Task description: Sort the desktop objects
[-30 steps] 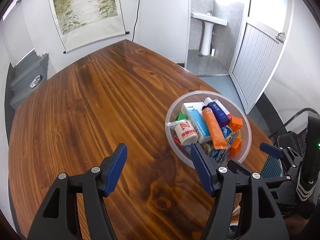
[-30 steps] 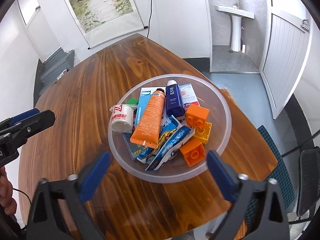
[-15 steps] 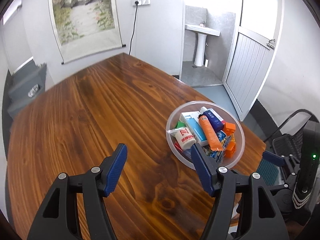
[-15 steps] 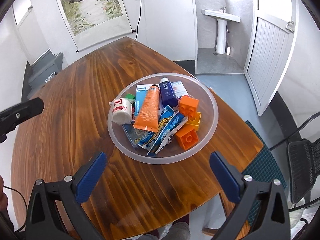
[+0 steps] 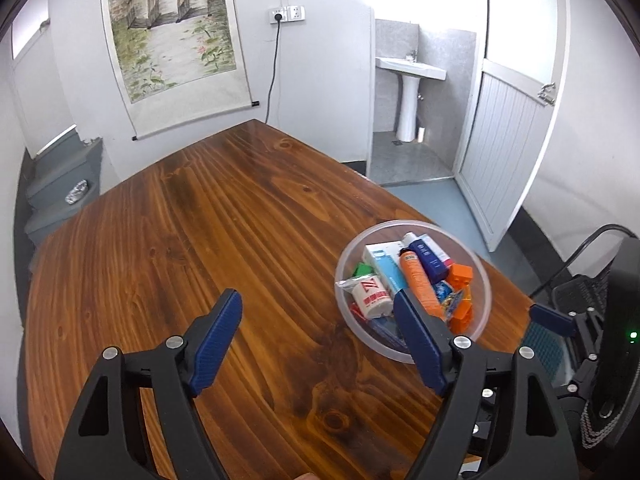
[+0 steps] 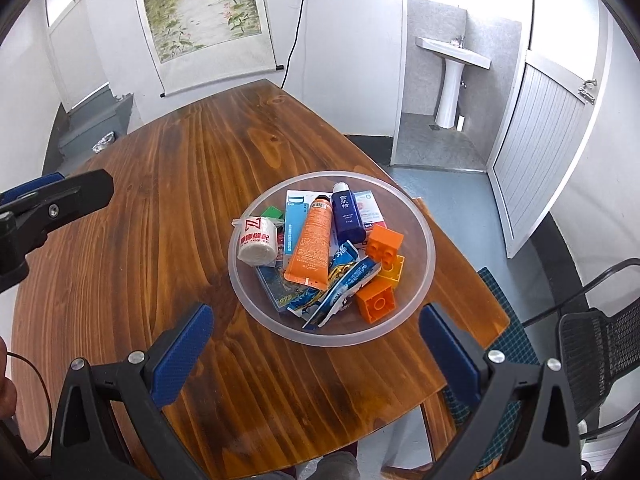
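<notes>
Right wrist view: both grippers hover empty above the table [image 6: 160,208].
Left gripper [image 5: 320,332] just spread wide; right gripper [image 6: 316,344] splayed before the bowl [image 6: 424,240] by the right edge, ready to pick.

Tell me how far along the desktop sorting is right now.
Nothing looks sorted yet: the orange tube, blue bottle, tape roll and orange bricks all lie piled in the clear bowl. The left gripper and right gripper are both open and empty above the wooden table. All of the sorting remains.
</notes>
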The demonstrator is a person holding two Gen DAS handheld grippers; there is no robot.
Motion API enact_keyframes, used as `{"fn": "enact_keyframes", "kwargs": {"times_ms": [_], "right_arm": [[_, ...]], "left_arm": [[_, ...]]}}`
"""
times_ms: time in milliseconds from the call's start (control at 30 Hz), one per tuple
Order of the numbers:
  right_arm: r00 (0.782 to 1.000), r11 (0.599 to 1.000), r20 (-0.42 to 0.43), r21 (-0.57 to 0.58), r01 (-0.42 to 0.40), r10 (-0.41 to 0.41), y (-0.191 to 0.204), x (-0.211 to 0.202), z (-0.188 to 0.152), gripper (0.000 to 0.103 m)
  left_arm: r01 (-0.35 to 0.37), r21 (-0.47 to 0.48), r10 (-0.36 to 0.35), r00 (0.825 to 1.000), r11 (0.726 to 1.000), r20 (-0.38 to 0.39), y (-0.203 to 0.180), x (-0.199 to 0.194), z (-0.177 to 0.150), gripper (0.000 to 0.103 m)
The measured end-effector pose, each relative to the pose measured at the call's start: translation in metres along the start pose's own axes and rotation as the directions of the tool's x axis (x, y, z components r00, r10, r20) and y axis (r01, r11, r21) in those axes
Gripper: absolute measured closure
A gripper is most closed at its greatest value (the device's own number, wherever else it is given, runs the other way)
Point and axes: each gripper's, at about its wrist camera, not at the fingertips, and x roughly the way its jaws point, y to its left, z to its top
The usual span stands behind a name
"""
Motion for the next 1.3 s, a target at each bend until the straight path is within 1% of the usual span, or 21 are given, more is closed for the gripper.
{"fn": "enact_keyframes", "kwargs": {"times_ms": [67,100,267,333,467,600,833,1000,1133,1300], "right_arm": [[1.0,1.0,-0.001,-0.004,-0.002,0.002,0.0,0.001,0.001,0.0],[1.0,1.0,-0.001,-0.006,-0.004,0.004,-0.001,0.001,0.002,0.0],[1.0,1.0,-0.008,-0.012,-0.018,0.017,-0.004,0.005,0.004,0.0],[1.0,1.0,-0.013,-0.014,-0.023,0.023,-0.006,0.006,0.005,0.0],[1.0,1.0,-0.016,-0.015,-0.025,0.025,-0.01,0.008,0.007,0.0],[1.0,1.0,-0.013,-0.014,-0.015,0.015,-0.015,0.008,0.009,0.0],[0.999,1.0,-0.039,-0.008,0.008,-0.008,-0.024,0.015,0.01,0.0],[0.997,0.999,-0.078,-0.033,0.023,-0.026,-0.025,0.023,0.009,0.0],[0.996,0.998,-0.085,-0.058,0.018,-0.023,-0.024,0.027,0.009,0.0],[0.995,0.998,-0.095,-0.057,0.015,-0.02,-0.028,0.031,0.011,0.0]], "left_arm": [[-0.031,0.008,0.031,1.0,0.999,0.004,-0.002,0.0,0.001,0.022],[-0.034,0.009,0.034,0.999,0.999,0.004,-0.004,0.0,0.001,0.022],[0.022,-0.015,-0.022,1.0,1.0,-0.012,-0.006,0.0,0.002,0.022],[0.034,-0.023,-0.034,0.999,0.999,-0.016,-0.007,0.001,0.002,0.022],[0.012,-0.012,-0.012,1.0,1.0,-0.017,-0.014,0.003,0.004,0.022],[0.042,-0.009,-0.042,0.998,0.999,-0.035,-0.02,0.008,0.006,0.022],[0.064,0.007,-0.063,0.997,0.998,-0.053,-0.031,0.015,0.007,0.022],[0.07,0.006,-0.069,0.995,0.998,-0.065,-0.036,0.021,0.007,0.022],[0.076,-0.004,-0.076,0.994,0.997,-0.082,-0.037,0.028,0.008,0.022],[0.077,-0.013,-0.078,0.993,0.997,-0.094,-0.04,0.034,0.009,0.022]]}}
